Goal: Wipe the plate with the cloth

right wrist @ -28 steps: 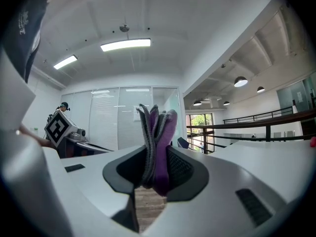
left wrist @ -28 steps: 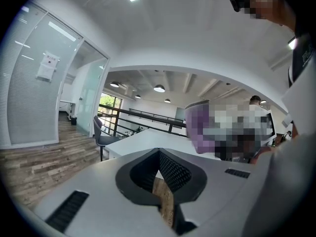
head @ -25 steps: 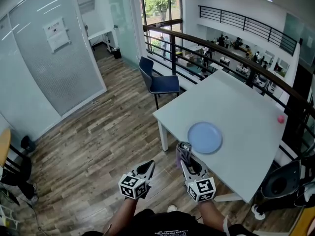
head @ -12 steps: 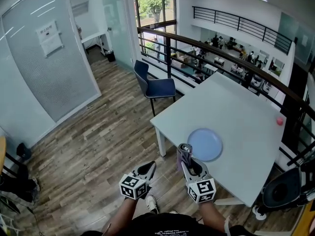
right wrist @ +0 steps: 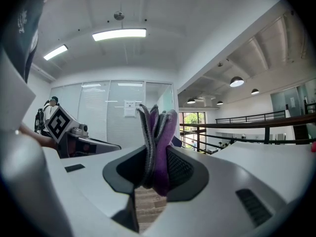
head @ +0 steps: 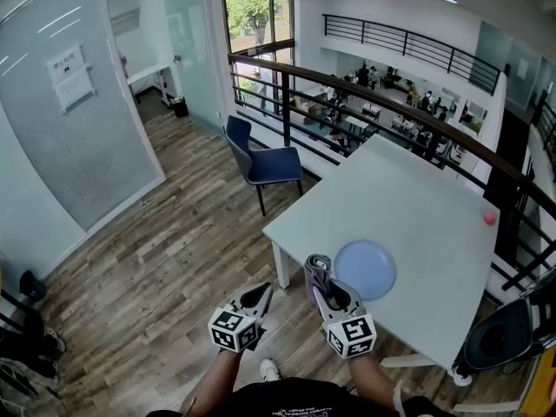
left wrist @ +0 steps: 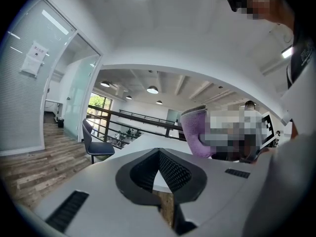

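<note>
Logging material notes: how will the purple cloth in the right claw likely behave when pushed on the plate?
The cloth stands in bunched folds above the right claw, so probably soft but thick enough to hold shape. Pinched in several layers, it seems unlikely to slip out. Against the plate it would likely flatten.

No words can be read. The paper notice [head: 68, 78] on the glass wall [head: 52, 163] bears print too small to make out. Cubes on the left hand-held gripper [head: 261, 292] and right hand-held gripper [head: 319, 272] show only square patterns.
</note>
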Demonstrator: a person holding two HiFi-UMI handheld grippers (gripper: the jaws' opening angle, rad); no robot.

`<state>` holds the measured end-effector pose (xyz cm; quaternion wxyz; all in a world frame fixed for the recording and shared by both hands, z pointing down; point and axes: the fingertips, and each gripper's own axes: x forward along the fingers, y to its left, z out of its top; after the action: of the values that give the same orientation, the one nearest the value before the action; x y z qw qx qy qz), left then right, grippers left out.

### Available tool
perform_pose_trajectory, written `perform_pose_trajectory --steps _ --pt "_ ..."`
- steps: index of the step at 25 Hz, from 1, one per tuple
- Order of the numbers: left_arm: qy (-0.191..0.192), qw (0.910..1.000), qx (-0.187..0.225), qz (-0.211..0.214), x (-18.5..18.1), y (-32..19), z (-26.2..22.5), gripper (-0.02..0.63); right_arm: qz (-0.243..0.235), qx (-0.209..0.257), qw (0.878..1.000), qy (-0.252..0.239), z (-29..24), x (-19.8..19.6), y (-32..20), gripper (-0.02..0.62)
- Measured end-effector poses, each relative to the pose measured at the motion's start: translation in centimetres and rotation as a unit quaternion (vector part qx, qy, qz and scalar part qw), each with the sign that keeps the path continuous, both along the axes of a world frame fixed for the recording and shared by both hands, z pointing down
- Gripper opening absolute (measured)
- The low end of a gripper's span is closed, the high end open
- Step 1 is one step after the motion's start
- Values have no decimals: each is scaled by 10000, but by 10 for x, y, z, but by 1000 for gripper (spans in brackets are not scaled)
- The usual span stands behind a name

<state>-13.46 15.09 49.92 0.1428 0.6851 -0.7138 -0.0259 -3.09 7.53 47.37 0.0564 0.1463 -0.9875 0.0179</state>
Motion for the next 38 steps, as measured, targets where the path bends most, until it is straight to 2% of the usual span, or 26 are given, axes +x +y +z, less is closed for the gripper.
perform_pose_trajectory --steps 8,17,25,38 --pt "179 9995 136 227 -51 -2 3 3 193 62 9998 11 -4 -55 8 115" --pt "329 9981 225 464 -82 -4 -6 3 457 63 9989 96 -5 -80 5 115" --pt "298 9961 206 807 -89 -19 13 3 618 140 9978 170 5 -92 2 115" --pt "247 9938 144 1076 -76 -99 4 3 861 -22 9962 109 0 -76 -72 115"
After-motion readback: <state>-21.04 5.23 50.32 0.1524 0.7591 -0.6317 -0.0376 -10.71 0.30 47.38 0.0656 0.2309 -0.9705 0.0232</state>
